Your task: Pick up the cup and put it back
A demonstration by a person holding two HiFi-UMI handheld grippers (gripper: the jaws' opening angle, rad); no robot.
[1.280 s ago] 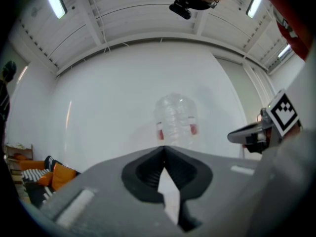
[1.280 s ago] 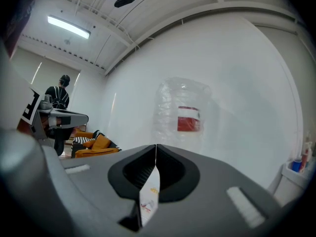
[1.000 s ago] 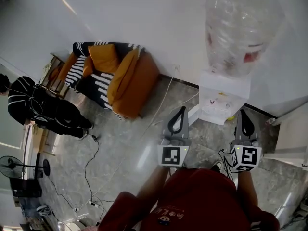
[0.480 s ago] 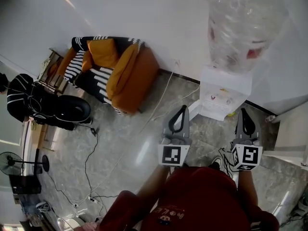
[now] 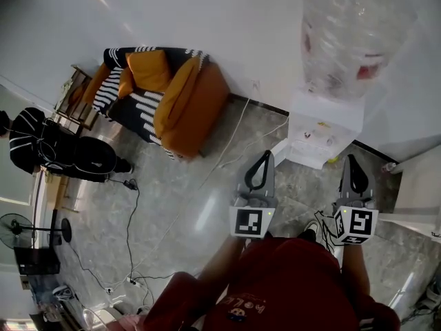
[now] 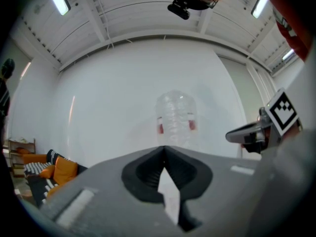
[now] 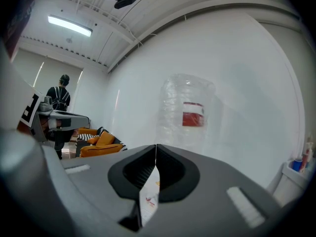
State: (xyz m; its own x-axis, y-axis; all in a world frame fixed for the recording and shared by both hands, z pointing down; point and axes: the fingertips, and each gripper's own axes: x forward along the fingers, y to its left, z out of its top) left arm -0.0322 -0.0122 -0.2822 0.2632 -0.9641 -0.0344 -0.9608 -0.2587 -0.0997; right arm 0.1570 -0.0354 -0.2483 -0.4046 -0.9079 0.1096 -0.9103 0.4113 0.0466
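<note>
Cup: shown in no view, so cannot tell where it is.

Left gripper [image 5: 264, 155]: fingers [image 6: 140, 174] pressed together, tips meeting, nothing pinched. Right gripper [image 5: 350, 159]: fingers [image 7: 131, 174] likewise shut tight on nothing. Held side by side and roughly level above the grey marble floor [image 5: 179, 205], well apart, each with its black-and-white marker cube [image 5: 249, 221] at the near end, close to the red top [image 5: 289, 281] of the person holding them.

Straight ahead of both, against the white wall [image 5: 207, 19]: white water dispenser [image 5: 324, 133], topped by a large clear plastic bottle [image 5: 351, 33] with a red label.

Further left along the same wall: orange armchair [image 5: 193, 109] with black-and-white striped cushions. Left of it, a person in black clothing [image 5: 55, 154]. Thin black cable [image 5: 131, 233] trailing across the floor, and a black standing fan [image 5: 21, 238] at the far left edge.
</note>
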